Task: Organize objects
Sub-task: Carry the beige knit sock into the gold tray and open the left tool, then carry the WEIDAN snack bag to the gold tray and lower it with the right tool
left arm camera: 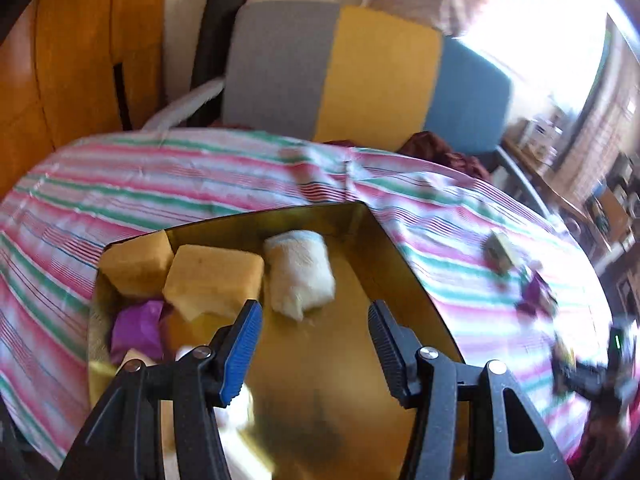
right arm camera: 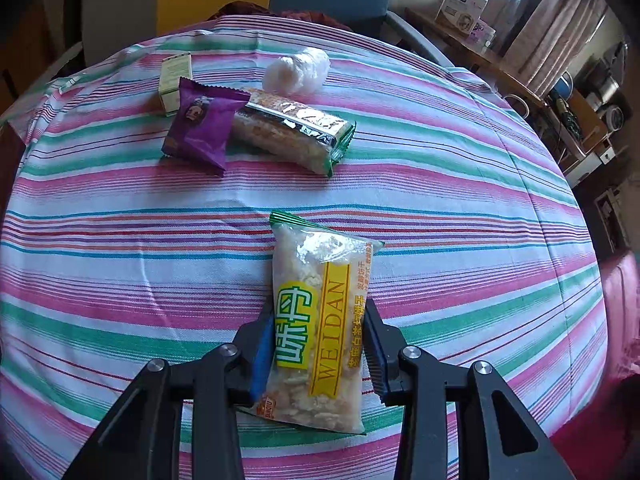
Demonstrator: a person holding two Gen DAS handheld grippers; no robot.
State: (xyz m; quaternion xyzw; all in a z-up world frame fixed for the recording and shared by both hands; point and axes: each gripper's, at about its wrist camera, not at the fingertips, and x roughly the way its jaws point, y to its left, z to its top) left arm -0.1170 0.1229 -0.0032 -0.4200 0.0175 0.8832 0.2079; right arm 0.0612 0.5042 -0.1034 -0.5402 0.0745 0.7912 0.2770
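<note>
Right wrist: two cracker packs (right arm camera: 320, 320), one in tool (right arm camera: 320, 344).

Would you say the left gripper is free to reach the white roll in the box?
Probably yes: the left gripper is open and empty, and the white roll lies uncovered just ahead in the box.

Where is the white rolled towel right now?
Left wrist view: the white rolled towel lies inside the gold box, right of the yellow sponge, ahead of the open left gripper.

Box (left arm camera: 384, 248) right half free; sponges (left arm camera: 214, 276) crowd left.
</note>
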